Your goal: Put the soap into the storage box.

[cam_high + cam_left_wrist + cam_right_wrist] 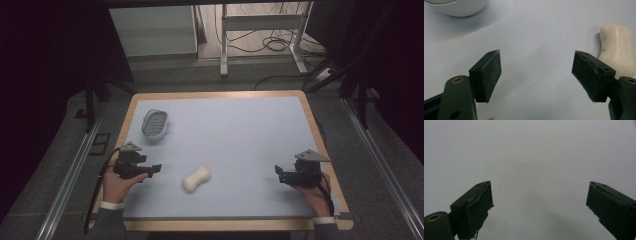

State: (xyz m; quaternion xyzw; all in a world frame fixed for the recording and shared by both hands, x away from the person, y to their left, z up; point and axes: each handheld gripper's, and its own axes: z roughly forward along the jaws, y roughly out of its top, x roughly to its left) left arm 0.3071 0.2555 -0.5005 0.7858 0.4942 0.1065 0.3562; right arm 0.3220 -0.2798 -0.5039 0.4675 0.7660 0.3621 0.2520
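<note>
Currently, in the high view, the left gripper (152,171) sits at about 8 o'clock on the desk (240,130), held low over the pale blue surface in the person's left hand (116,186), its fingers pointing toward 3 o'clock. A grey 3-cornered plate rides on top of it and a cable trails back toward the near edge. In the left gripper view its 2 black fingers (486,75) stand well apart with bare desk between them and nothing clamped.

Farther back, at about 10 o'clock, a grey soap dish (154,123) rests on the desk, well apart from both grippers; in the left gripper view its pale rounded wall shows at the top left corner.

Just right of the left gripper, near 6 o'clock of the desk's middle, lies the soap bar (196,178), cream-coloured and waisted, lying flat and tilted on a diagonal. It is near the left gripper's fingertips but not touching them. In the left gripper view the bar lies just beyond the right-hand finger, outside the gap.

Over at 4 o'clock, the right gripper (279,173) rests in the person's right hand (315,196), pointing toward 9 o'clock, well apart from the soap. In the right gripper view its fingers (474,205) are spread wide over bare desk, holding nothing.
</note>
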